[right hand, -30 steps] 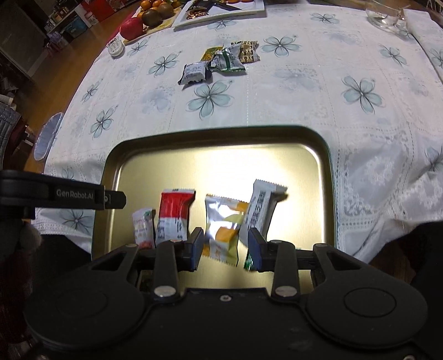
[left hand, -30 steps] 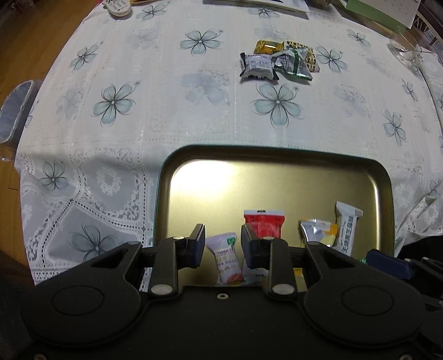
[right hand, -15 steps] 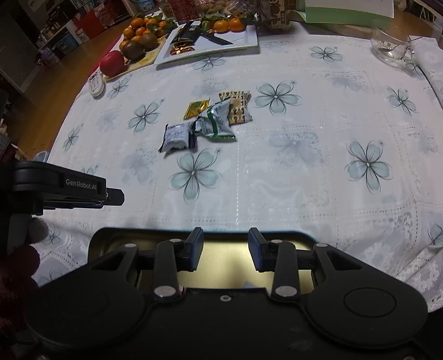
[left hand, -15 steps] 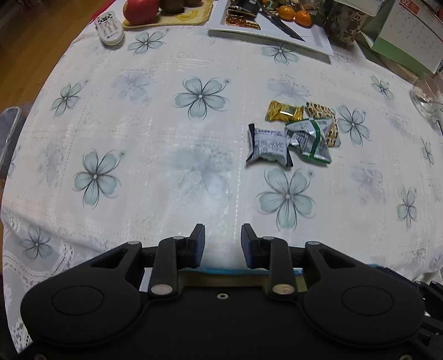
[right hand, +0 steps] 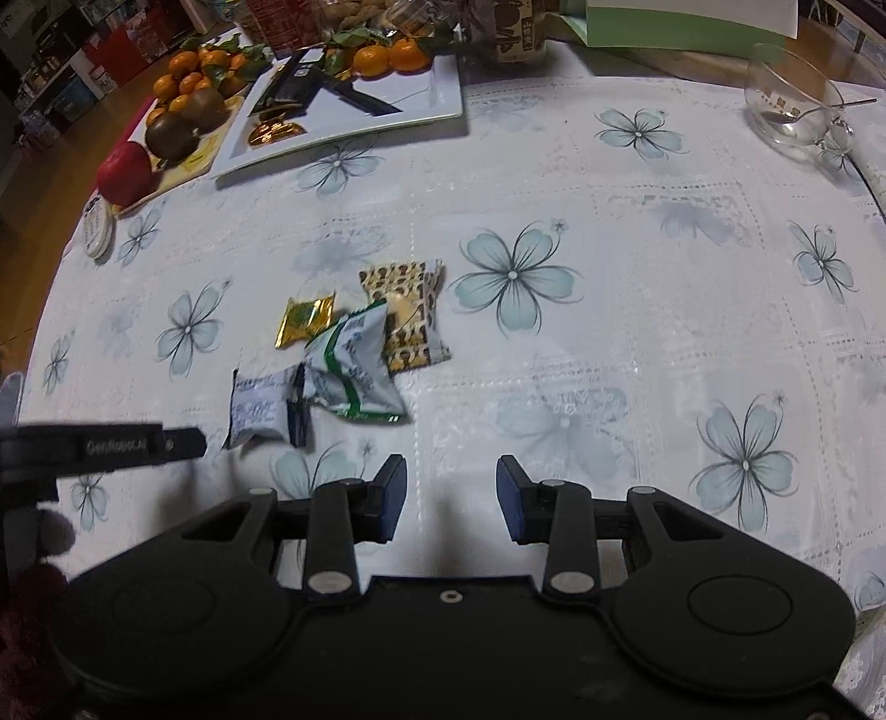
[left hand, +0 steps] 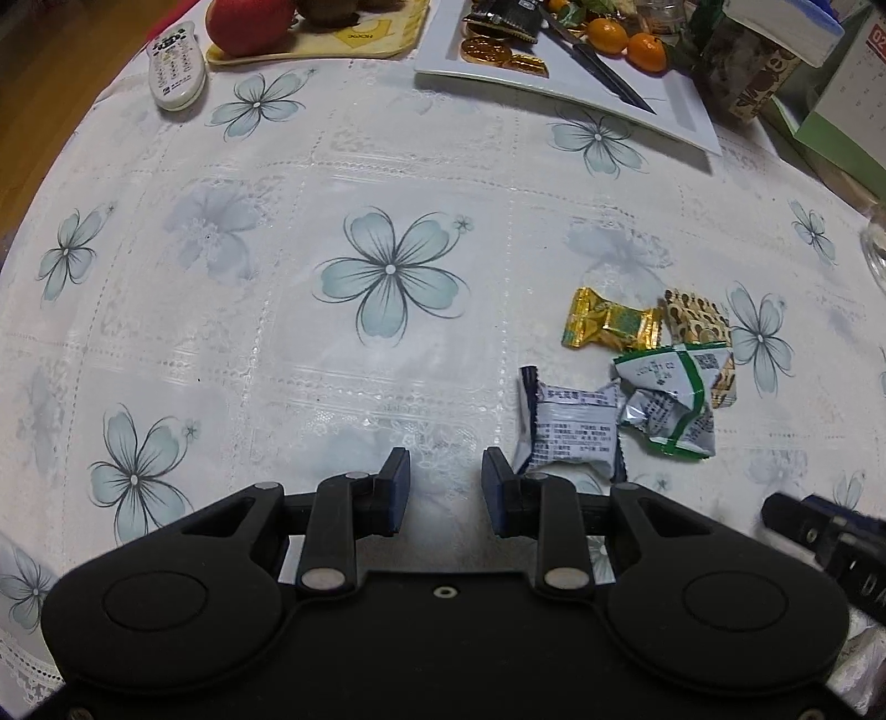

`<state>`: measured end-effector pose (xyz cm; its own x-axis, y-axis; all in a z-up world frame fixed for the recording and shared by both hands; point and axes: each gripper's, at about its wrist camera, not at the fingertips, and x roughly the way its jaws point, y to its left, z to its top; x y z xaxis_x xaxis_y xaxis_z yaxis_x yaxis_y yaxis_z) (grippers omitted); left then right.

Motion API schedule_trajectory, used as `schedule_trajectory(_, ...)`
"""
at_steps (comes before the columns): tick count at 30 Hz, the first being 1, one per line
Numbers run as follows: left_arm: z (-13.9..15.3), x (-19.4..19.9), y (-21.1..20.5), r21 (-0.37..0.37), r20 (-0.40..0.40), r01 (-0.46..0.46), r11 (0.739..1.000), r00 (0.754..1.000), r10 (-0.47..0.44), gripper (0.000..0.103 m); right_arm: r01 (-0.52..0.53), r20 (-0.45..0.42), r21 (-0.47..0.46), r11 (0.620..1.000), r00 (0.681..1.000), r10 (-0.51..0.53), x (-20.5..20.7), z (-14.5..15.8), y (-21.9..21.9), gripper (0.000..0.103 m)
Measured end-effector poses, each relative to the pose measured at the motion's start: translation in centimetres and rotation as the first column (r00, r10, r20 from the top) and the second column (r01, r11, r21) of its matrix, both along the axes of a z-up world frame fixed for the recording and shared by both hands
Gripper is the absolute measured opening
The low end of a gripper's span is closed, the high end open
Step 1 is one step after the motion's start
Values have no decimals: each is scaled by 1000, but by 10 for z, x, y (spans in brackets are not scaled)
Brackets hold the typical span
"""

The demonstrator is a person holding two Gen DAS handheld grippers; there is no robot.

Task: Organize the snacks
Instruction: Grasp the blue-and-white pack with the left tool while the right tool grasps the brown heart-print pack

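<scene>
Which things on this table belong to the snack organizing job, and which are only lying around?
Belong to the job:
- blue-edged white packet
- green-striped packet
- gold candy
- brown patterned packet
- left hand-held gripper and right hand-held gripper, both empty

Just lying about:
- remote control
- red apple
- white plate with a knife
- glass bowl

A white plastic tablecloth with pale blue flowers [left hand: 387,166] covers the table. At its far side lie a white remote control [left hand: 176,66], a red apple [right hand: 124,173], orange tangerines [right hand: 390,57] and a clear glass bowl [right hand: 792,105] holding a spoon.
</scene>
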<state>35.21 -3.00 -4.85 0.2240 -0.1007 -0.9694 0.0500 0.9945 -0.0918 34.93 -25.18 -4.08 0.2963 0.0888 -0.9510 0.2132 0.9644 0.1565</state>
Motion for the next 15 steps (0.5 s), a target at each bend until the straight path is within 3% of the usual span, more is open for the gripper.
schedule_trajectory(4, -17, -1, 13, -9, -23, -9, 1000, 1000, 9, 38, 30, 26, -38, 999, 999, -29, 31, 0, 0, 41)
schedule_trajectory(5, -15, -3, 15, -22, -9, -4, 1000, 1000, 4, 42, 40, 38, -44, 998, 999, -39, 38, 0, 1, 43)
schedule_trajectory(9, -17, -6, 20, 4, 6, 15, 1000, 1000, -15, 41, 74, 75, -45, 996, 995, -70, 68, -2, 8, 46)
schedule_trajectory(11, -17, -6, 23, -30, 13, 16, 999, 1000, -16, 48, 67, 69, -43, 997, 996, -64, 82, -8, 14, 47)
schedule_trajectory(14, -17, -9, 19, -30, 31, 43, 999, 999, -42, 51, 56, 33, -68, 996, 998, -54, 97, -22, 26, 48)
schedule_trajectory(15, -17, -11, 16, -31, 41, 58, 998, 998, -57, 58, 54, 19, -79, 995, 998, -53, 101, -27, 29, 48)
